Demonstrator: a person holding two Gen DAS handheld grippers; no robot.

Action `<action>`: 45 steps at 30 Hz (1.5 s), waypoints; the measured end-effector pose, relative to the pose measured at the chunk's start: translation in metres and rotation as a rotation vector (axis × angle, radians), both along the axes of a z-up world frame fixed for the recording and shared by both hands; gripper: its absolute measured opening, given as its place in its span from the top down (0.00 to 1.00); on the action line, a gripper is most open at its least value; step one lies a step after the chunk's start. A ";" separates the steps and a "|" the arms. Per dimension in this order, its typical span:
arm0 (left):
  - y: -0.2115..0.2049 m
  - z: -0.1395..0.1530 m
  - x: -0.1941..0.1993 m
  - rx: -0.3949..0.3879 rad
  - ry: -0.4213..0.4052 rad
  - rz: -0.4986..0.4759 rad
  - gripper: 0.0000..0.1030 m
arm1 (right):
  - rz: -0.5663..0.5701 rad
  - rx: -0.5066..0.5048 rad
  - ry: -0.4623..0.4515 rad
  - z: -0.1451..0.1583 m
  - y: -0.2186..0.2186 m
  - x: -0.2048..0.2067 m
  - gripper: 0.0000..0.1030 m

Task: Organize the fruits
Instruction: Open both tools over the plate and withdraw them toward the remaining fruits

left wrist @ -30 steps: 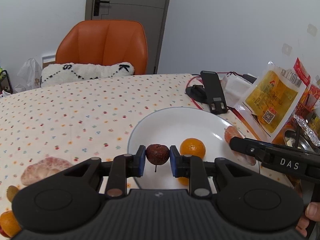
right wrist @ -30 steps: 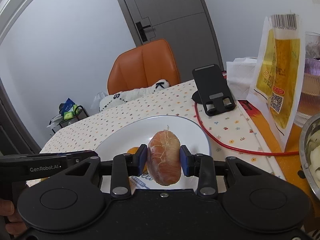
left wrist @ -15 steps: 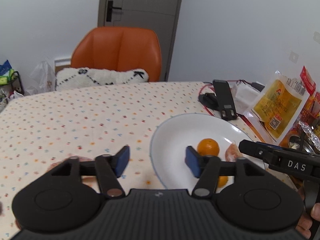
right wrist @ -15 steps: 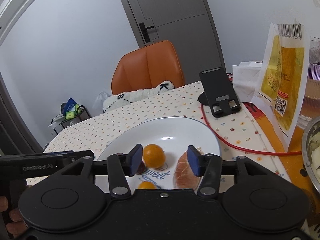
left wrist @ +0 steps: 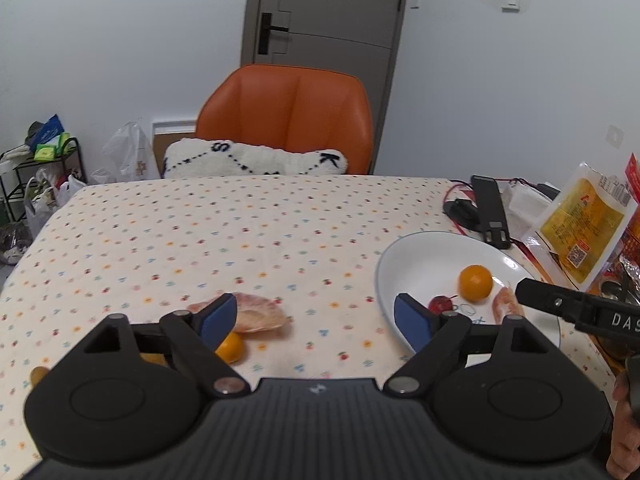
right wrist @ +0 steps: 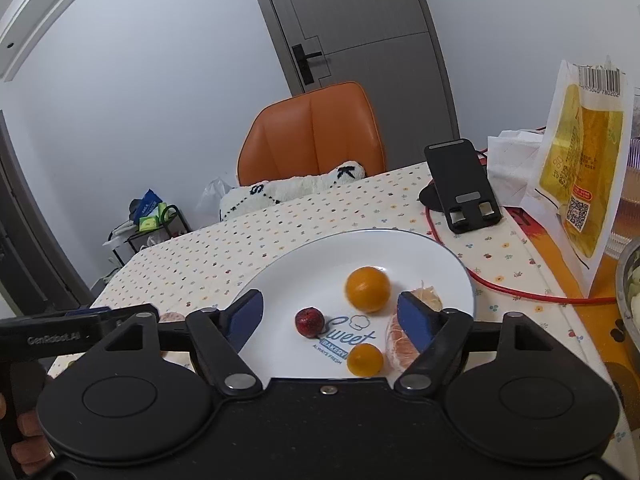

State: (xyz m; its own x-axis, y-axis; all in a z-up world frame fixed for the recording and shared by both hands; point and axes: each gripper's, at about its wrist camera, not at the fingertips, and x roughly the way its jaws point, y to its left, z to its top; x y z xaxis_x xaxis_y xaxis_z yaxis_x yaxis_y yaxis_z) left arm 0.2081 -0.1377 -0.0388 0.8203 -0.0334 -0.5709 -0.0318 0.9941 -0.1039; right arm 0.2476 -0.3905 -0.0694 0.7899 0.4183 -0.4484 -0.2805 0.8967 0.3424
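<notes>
We hold both the left gripper (left wrist: 316, 316) and the right gripper (right wrist: 331, 317) spread and empty, since the red fruit (right wrist: 309, 322), two oranges and a peeled segment (right wrist: 400, 344) already lie on the white plate (right wrist: 304, 276), while left of it a peeled piece (left wrist: 256, 314) and small orange (left wrist: 230, 347) wait on the cloth.

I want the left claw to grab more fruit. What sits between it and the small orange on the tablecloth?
Nothing visible. The open left claw is right above the small orange, which its left finger partly hides.
</notes>
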 end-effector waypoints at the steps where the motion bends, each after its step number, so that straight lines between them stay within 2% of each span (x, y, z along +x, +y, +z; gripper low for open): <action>1: 0.003 0.000 -0.002 0.003 0.000 0.008 0.17 | 0.002 0.001 -0.002 0.001 0.002 0.000 0.25; 2: 0.006 0.001 -0.003 0.005 0.000 0.016 0.17 | 0.006 0.001 -0.006 0.001 0.004 0.000 0.24; 4: 0.013 0.002 -0.008 0.002 -0.002 0.029 0.16 | 0.011 -0.001 -0.016 0.003 0.008 -0.002 0.13; 6: 0.020 0.002 -0.011 -0.002 0.001 0.047 0.15 | 0.015 -0.004 -0.025 0.004 0.013 -0.004 0.07; 10: 0.034 0.003 -0.017 -0.017 0.006 0.078 0.12 | 0.036 0.014 -0.025 0.007 0.020 -0.005 0.00; 36: 0.140 -0.003 -0.064 -0.101 0.011 0.234 0.09 | 0.152 -0.022 -0.014 0.013 0.096 -0.016 0.00; 45: 0.161 -0.012 -0.073 -0.107 0.009 0.276 0.11 | 0.183 -0.040 -0.013 0.015 0.117 -0.021 0.00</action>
